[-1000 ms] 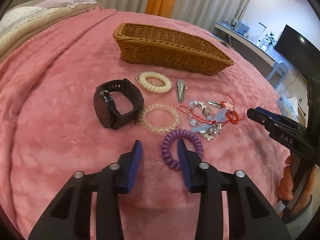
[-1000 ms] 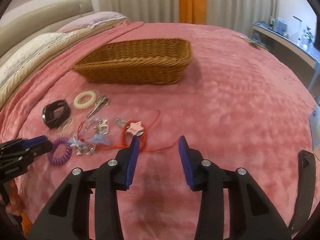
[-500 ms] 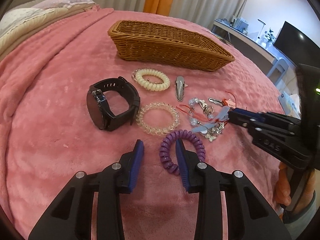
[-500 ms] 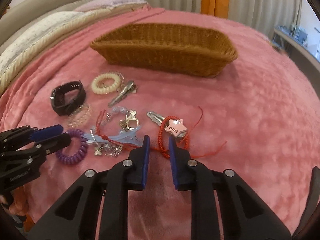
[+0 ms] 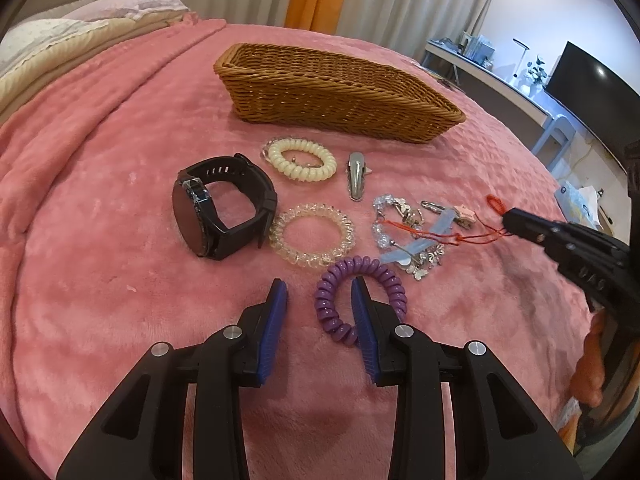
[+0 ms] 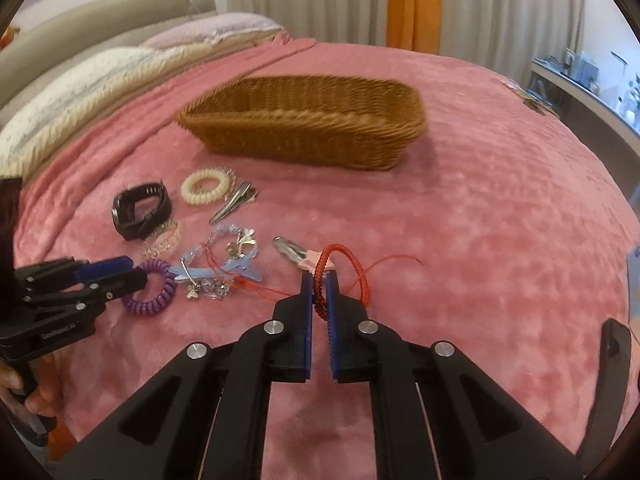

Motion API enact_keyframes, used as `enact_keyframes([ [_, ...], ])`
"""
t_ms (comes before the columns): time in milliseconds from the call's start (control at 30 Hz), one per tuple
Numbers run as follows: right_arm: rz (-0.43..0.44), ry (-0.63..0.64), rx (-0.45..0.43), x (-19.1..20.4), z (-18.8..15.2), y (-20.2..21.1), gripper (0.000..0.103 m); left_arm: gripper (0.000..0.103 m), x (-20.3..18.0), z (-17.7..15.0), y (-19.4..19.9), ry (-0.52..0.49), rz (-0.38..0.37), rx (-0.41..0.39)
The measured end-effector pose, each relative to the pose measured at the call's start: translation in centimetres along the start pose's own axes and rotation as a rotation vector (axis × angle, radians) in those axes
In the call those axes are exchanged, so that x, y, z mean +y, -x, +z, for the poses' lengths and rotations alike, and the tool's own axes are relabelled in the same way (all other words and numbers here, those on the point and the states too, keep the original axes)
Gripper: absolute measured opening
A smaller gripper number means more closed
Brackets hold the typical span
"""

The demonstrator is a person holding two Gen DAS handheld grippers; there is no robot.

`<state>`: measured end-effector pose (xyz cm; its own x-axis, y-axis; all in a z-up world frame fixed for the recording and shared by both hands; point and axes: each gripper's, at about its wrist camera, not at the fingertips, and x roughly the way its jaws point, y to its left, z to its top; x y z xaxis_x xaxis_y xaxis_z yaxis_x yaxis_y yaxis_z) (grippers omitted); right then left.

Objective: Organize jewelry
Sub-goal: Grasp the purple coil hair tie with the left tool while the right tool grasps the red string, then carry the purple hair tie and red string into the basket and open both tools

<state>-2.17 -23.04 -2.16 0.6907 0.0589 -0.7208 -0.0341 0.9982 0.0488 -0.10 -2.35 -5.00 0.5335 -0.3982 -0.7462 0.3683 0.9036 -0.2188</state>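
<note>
Jewelry lies on a pink blanket in front of a wicker basket (image 5: 336, 84) (image 6: 308, 128). My right gripper (image 6: 318, 284) is shut on a red braided cord bracelet (image 6: 352, 264) and lifts its loop off the blanket; its thin red strings (image 5: 452, 236) trail to the pile. My left gripper (image 5: 318, 292) is open, with its right finger inside a purple coil hair tie (image 5: 360, 276) (image 6: 152, 292). Nearby lie a black watch (image 5: 216, 208), a cream coil tie (image 5: 300, 160), a clear coil tie (image 5: 312, 236), a silver hair clip (image 5: 356, 176) and a tangle of beaded charms with a blue clip (image 5: 412, 240).
A pink star clip (image 6: 308, 258) lies just behind the red bracelet. Pillows (image 6: 80, 92) line the far left of the bed. A desk with a dark screen (image 5: 584, 84) stands beyond the bed's right edge.
My right gripper moved in over the red bracelet, shut on it and lifted it. My left gripper stayed open by the purple tie.
</note>
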Motion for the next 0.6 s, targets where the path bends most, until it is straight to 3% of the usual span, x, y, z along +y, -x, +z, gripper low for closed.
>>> enact_keyframes([
  [300,0.017,-0.195,0.052,-5.6,-2.1,-0.7,0.005,0.032,-0.5,-0.2,0.0,-0.013,-0.011,0.006],
  [500,0.035,-0.239,0.065,-7.3,-2.8,-0.6,0.007,0.032,-1.2,-0.6,-0.1,-0.041,0.027,0.004],
  [567,0.041,-0.238,0.071,-7.4,-2.9,-0.6,0.017,0.031,-1.4,-0.6,-0.2,-0.048,0.035,0.004],
  [600,0.039,-0.241,0.067,-7.4,-2.9,-0.5,0.029,0.031,-1.4,-0.6,-0.2,-0.052,0.038,0.004],
])
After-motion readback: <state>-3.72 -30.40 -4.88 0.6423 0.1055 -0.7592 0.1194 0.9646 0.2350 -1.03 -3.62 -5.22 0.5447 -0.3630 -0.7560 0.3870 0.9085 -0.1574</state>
